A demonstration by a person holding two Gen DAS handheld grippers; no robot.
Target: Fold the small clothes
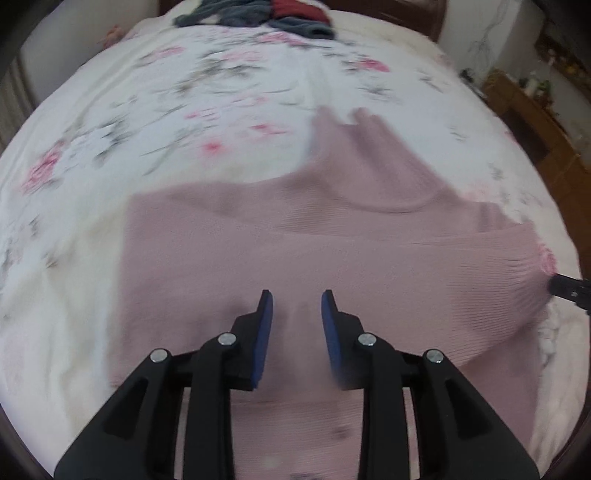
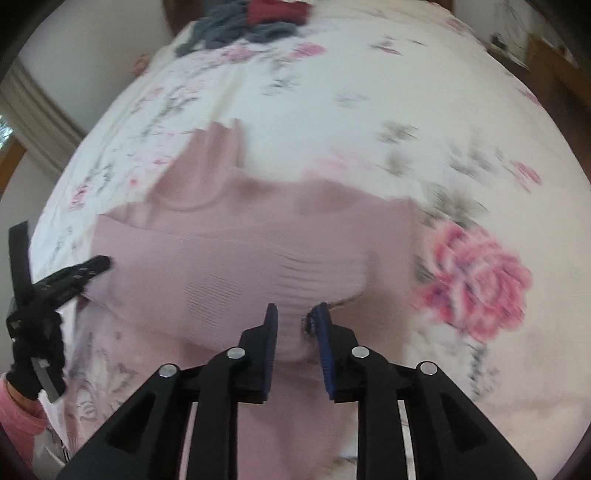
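A white bedspread (image 1: 229, 85) printed with pink flowers is seen; wooden furniture (image 1: 532, 114) is noted at the right, a curtain (image 2: 33, 107) at the left.

left gripper (image 1: 297, 301) jaws apart, nothing between pads, hovering over pink knit sweater (image 1: 295, 236) | sweater flat on floral bedsheet (image 1: 184, 92) | right gripper (image 1: 569, 290) tip at sweater's right edge | dark clothes pile (image 1: 258, 14) at far end
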